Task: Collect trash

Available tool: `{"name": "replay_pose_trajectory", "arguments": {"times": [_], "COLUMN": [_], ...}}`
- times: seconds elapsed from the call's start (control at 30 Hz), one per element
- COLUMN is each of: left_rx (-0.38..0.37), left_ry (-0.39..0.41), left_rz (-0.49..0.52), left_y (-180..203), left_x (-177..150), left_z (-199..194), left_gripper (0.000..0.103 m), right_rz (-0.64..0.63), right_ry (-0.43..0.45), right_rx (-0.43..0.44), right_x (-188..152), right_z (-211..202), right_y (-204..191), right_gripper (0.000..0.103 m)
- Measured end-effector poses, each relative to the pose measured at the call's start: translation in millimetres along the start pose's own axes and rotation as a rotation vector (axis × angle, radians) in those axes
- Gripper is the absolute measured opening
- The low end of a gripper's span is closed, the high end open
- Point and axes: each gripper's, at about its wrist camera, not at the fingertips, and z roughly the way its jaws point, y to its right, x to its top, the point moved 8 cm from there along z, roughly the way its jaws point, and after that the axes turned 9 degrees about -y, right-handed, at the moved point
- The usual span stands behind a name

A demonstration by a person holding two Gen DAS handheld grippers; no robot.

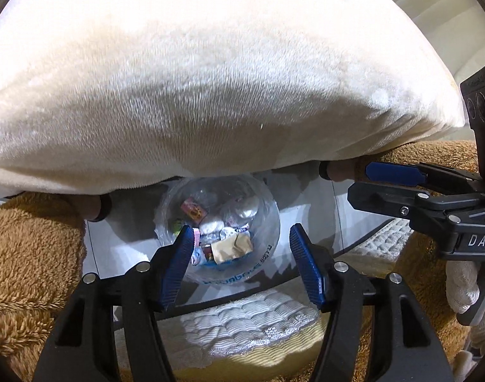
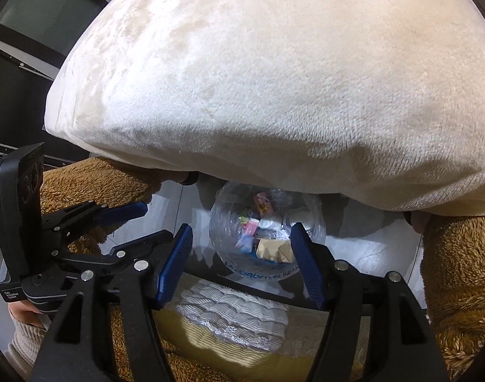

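- Left wrist view: the left gripper hangs released, grasping nothing, over a clear trash bag on the floor below, under the edge of a cream cushion. Wrappers inside look light and crinkly.
- The right gripper, far right, also looks spread and unladen.
- Right wrist view: the right gripper frames the same bag. I'd judge the film thin, slippery and floppy; pinch its rim, not its belly.
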Motion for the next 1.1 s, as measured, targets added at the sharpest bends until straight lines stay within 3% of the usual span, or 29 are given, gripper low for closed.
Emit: {"name": "replay_pose_trajectory", "arguments": {"times": [0.4,1.1], "left_rx": [-0.023,0.02], "left_ry": [0.122,0.547], "left_rz": [0.055,0.137], "left_y": [9.2,32.8], "left_x": [12.5,28.1], "left_z": [-24.6,-121.5], "left_gripper": [0.061,0.061], "right_rz": [-0.061,-0.146], "right_ry": [0.205,0.523], "right_rx": [-0.046,-0.184], "right_x": [2.6,5.7], "right_z": [-43.3,-107.7], "right_y": [-2.4,-1.8], "right_gripper": [0.064,0.064]}}
